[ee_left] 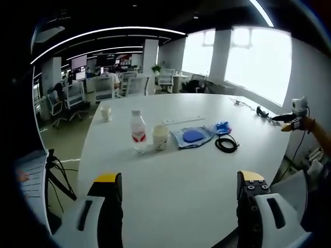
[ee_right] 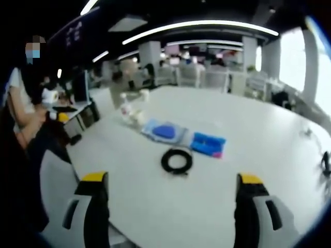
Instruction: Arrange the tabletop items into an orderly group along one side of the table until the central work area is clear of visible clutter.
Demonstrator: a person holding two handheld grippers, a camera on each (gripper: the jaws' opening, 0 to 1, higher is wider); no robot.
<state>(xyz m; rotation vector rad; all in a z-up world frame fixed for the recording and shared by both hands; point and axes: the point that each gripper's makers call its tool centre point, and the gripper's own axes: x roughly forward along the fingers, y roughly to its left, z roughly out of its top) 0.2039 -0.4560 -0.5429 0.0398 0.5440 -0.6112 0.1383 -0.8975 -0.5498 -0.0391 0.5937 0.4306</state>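
Open-plan office, overhead strip lights, bright windows along one wall; large white table [ee_left: 176, 170] carries a loose cluster near its middle. In the left gripper view: a clear water bottle [ee_left: 137, 131] with red label stands upright, a paper cup [ee_left: 160, 137] just beside it, then a blue pouch [ee_left: 192, 136] lying flat, a small blue packet [ee_left: 223, 127] next to that, and a black coiled cable [ee_left: 226, 143] nearest the table edge. A second cup [ee_left: 106, 113] stands well apart, toward the far side. Left gripper [ee_left: 178, 188] released, jaws spread wide, nothing between them, hovering over bare table short of the cluster. Right gripper [ee_right: 171, 191] likewise released and empty, aimed at the coiled cable [ee_right: 176, 160] with the blue packet [ee_right: 208, 144] and blue pouch [ee_right: 164, 132] beyond it. Judgement: sorting not begun; centre of table is cluttered. Risks: bottle is tall and narrow, cup is light and sits against it, so a sideways approach to either could topple both; whether the cup holds liquid cannot be told. Cable is limp and may uncoil or drag the packet if lifted by one loop. Pouch is flat, and jaws may slide over it.
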